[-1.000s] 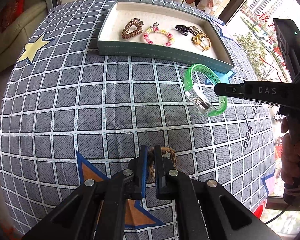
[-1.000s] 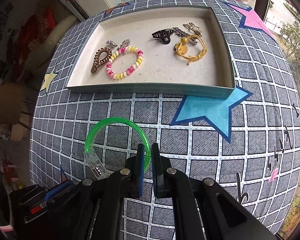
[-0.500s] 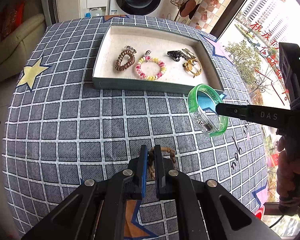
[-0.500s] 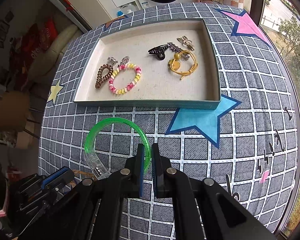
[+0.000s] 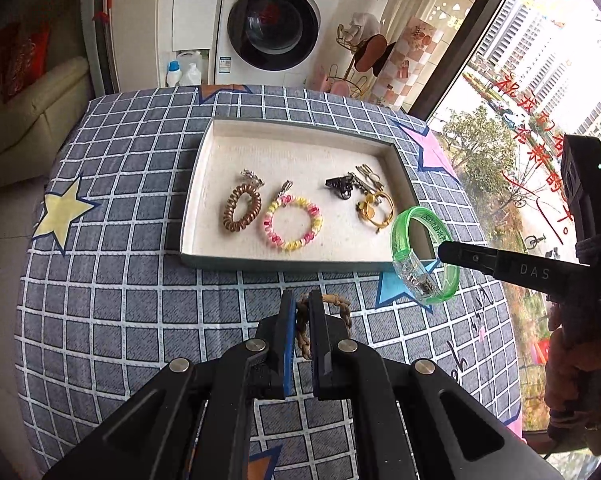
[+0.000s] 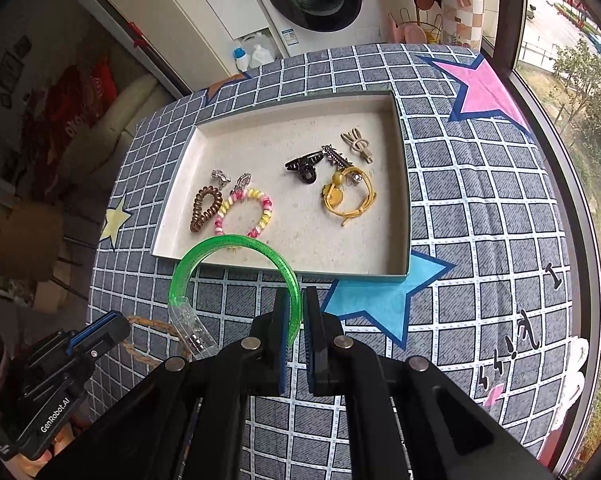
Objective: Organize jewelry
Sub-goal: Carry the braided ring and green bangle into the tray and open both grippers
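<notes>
My left gripper [image 5: 302,300] is shut on a braided tan rope bracelet [image 5: 342,307], held above the checked cloth. My right gripper [image 6: 298,298] is shut on a translucent green bangle [image 6: 236,245] with a clear clasp; the same green bangle [image 5: 424,256] hangs at the tray's near right corner in the left wrist view, pinched by the right gripper [image 5: 442,249]. The shallow tray [image 5: 300,266] holds a brown coil hair tie [image 5: 242,208], a pink-yellow bead bracelet [image 5: 292,228], a black claw clip [image 5: 342,188] and a yellow cord bracelet [image 5: 374,210]. The left gripper [image 6: 118,326] shows at lower left in the right wrist view.
The round table wears a grey checked cloth [image 5: 120,312] with coloured stars. A washing machine [image 5: 278,24] and bottles stand beyond the far edge, a sofa [image 5: 28,112] to the left, a window [image 5: 540,80] to the right. A person's hand [image 5: 572,364] grips the right tool.
Both grippers have risen and pulled back from the table, each still carrying its bracelet. The green bangle now hangs by the tray's near right corner, and more of the room shows.
</notes>
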Motion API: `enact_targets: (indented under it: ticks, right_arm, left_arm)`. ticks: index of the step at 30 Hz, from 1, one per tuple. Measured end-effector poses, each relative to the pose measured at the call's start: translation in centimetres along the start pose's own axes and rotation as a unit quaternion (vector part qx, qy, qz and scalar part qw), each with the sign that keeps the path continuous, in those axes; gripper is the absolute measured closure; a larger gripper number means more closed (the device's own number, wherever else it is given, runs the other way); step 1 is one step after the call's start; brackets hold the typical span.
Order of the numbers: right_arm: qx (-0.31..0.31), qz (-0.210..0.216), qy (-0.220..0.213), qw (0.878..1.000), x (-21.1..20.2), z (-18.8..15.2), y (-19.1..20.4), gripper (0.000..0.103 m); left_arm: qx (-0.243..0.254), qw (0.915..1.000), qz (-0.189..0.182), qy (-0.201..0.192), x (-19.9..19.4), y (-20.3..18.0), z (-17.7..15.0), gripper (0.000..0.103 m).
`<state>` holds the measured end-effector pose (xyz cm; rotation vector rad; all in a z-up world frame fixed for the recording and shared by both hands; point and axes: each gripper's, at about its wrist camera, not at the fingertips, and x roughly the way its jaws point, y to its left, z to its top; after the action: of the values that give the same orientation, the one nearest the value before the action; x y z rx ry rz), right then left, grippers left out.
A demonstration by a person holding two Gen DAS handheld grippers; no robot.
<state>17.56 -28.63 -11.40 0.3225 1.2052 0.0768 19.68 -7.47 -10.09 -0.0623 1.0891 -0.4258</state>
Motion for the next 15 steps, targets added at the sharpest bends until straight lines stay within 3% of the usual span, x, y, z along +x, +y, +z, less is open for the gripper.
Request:
enact_targets:
  ticks: [8, 15]
  right_arm:
    - [-0.005, -0.004, -0.008, 1.000, 0.7, 3.2, -0.5, 0.096]
    - [-0.007, -0.016, -0.006, 1.000, 2.7, 5.9, -1.1, 0.096]
  left_arm:
    - [0.004, 0.9996, 0.003, -0.028, 1.4, -0.2, 4.2, 0.085]
    - [-0.008, 0.9997, 0.013, -0.021, 4.8, 0.5, 6.9, 0.085]
